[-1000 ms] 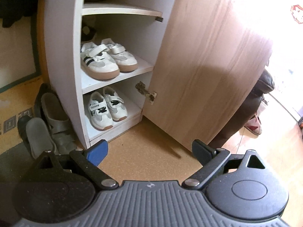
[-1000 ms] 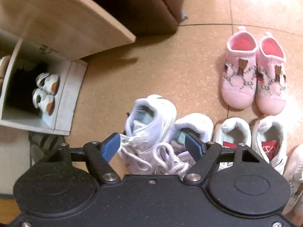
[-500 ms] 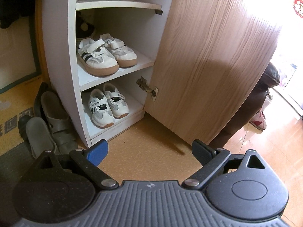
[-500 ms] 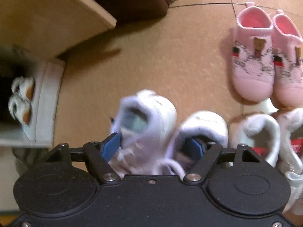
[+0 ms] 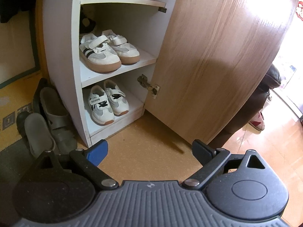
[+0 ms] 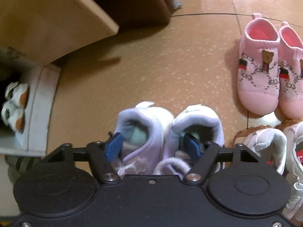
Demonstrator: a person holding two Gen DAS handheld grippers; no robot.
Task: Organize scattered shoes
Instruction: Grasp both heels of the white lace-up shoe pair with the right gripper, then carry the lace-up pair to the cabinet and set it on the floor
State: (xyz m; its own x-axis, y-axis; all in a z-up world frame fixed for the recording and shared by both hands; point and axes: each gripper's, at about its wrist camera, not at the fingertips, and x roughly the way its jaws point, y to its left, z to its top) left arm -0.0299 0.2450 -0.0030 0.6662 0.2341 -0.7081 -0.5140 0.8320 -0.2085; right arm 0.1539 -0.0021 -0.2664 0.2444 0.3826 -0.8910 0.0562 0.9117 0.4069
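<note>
- Left view: the left gripper [image 5: 149,151] is hovering with jaws spread and empty over the floor before the cabinet [image 5: 62,56], where two shoe pairs [image 5: 108,51] are sitting on shelves.
- Right view: the right gripper [image 6: 152,145] is closing, one finger inside each white shoe [image 6: 147,130] on the floor, squeezing their inner walls together; pink shoes [image 6: 265,70] are lying to the right.

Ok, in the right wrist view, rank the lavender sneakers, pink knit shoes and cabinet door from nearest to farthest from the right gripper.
1. lavender sneakers: at the right gripper, one finger inside each shoe opening.
2. pink knit shoes: upper right, on the floor.
3. cabinet door: upper left.
</note>
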